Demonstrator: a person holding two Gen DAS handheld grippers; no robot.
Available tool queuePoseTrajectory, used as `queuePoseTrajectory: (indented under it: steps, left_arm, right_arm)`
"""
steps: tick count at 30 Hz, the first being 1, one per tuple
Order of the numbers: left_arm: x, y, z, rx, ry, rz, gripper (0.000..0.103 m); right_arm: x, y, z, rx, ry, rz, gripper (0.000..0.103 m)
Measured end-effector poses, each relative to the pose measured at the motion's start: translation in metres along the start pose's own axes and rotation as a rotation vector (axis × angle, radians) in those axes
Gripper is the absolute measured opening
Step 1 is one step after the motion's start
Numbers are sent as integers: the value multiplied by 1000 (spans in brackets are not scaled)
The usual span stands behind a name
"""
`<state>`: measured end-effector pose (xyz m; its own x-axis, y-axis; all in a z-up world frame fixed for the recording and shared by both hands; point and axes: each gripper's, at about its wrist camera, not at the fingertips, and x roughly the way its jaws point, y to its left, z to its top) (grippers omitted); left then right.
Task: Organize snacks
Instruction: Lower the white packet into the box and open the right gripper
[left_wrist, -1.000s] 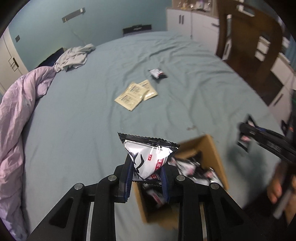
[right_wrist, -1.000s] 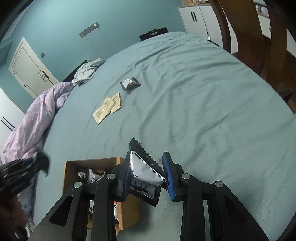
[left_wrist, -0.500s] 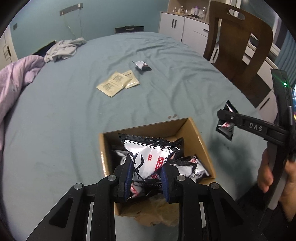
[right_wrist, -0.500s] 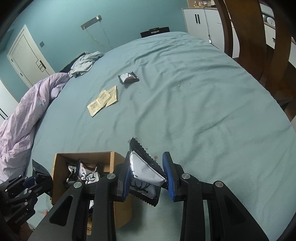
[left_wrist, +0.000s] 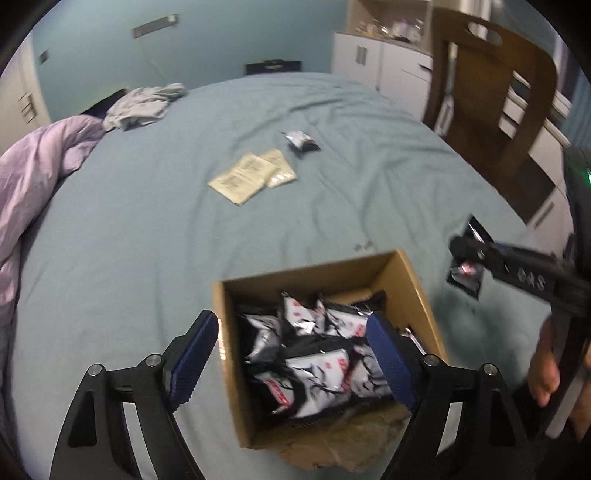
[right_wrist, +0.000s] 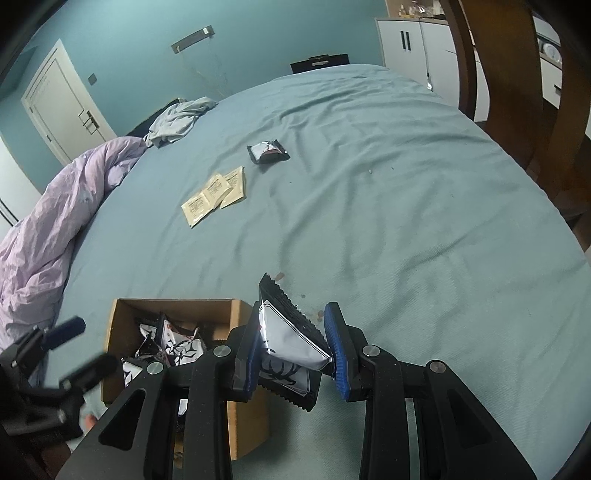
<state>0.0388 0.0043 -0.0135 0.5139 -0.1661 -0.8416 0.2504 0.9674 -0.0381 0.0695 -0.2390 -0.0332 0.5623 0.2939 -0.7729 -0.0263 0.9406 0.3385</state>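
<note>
Left claw (left_wrist: 291, 354) hangs over the cardboard box (left_wrist: 413, 280), its blue pads (left_wrist: 192, 354) spread and still opening, one over the box's left wall and one over the right side of the pile; nothing is pinched between them. Directly below and between the pads lies the heap of black-and-white snack packets (left_wrist: 317, 365) inside the box, loose and overlapping. The box sits on a teal bed sheet (left_wrist: 147, 258). Right claw (right_wrist: 295, 343) is pressed together on a single black-and-white snack packet (right_wrist: 291, 336), held tilted with its crimped edge pointing up and away; the pads touch both faces. This claw is just to the right of the box (right_wrist: 170, 306), beside its corner, not over the opening. In the left wrist view the same claw comes in from the right edge with a hand (left_wrist: 546, 365) on its grip, packet dangling near the box's right wall. Well ahead of both claws, out on the sheet: two tan flat sachets (right_wrist: 214, 195) overlapping each other, and just beyond them one more dark snack packet (right_wrist: 267, 151) lying alone. Far left of the claws, a crumpled lilac duvet (right_wrist: 48, 236); beyond it a grey garment (right_wrist: 177, 122). A wooden chair (left_wrist: 491, 107) stands off to the right of the bed.
</note>
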Motion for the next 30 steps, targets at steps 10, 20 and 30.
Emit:
queuePoseTrajectory:
  steps: [10,20,30]
  left_arm:
    - [0,23,3,-56,-34,135,83]
    - [11,30,4,-73,-7,169,83]
    - [12,31,4,-77,-16,181,83]
  right_arm:
    - [-16,57,-24,-191,10,153,30]
    - [6,67,-30,-241,92,186,31]
    - [5,60,-24,-144,58,208,70]
